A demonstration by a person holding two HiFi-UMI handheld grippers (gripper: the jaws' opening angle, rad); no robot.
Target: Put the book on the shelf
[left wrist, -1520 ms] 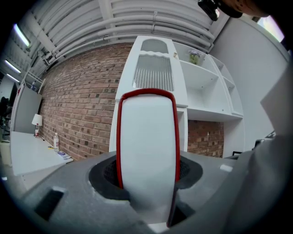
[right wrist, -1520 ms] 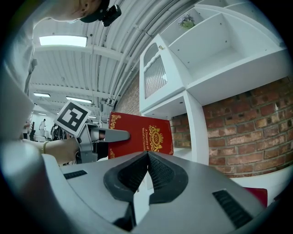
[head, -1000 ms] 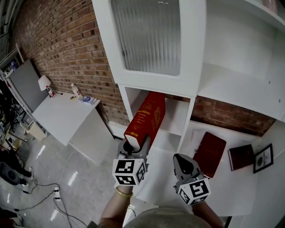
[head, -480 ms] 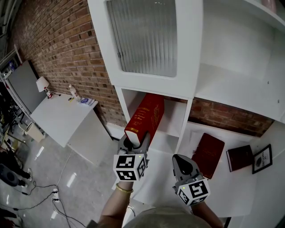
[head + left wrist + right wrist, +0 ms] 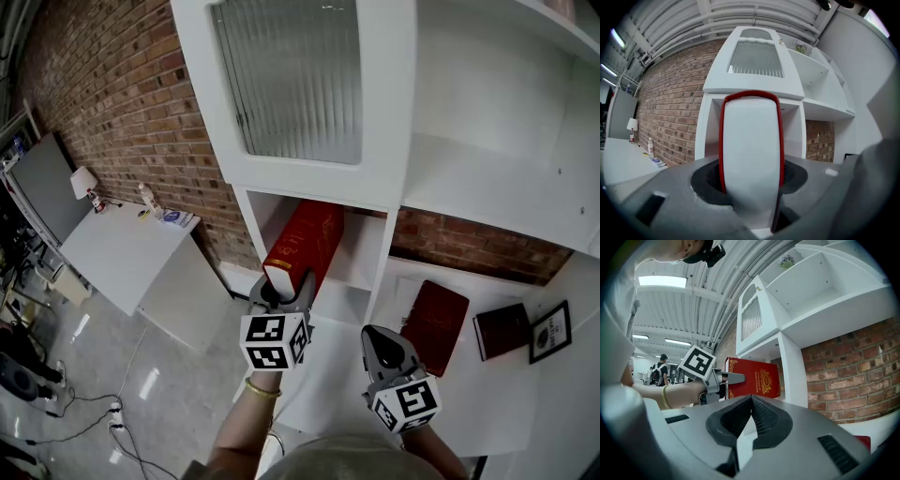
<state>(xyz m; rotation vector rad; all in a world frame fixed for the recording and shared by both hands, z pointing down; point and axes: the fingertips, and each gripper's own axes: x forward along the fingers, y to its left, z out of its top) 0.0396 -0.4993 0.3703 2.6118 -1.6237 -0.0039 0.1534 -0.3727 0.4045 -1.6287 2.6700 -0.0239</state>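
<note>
The red book [image 5: 305, 239] has slid deeper into the shelf cubby [image 5: 366, 267] since a second ago, its near end clamped in the left tongs [image 5: 280, 289] (spine uppermost). At their 3 o'clock, the right tongs [image 5: 378, 338] are pressed together, empty.

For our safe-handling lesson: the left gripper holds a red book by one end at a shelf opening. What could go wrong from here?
1. The left gripper grips the tilted red book only at its near end, so it may swing or slip.
2. Its far end could catch the shelf upright.
3. The right gripper is shut and apart from the book, giving no support.
</note>
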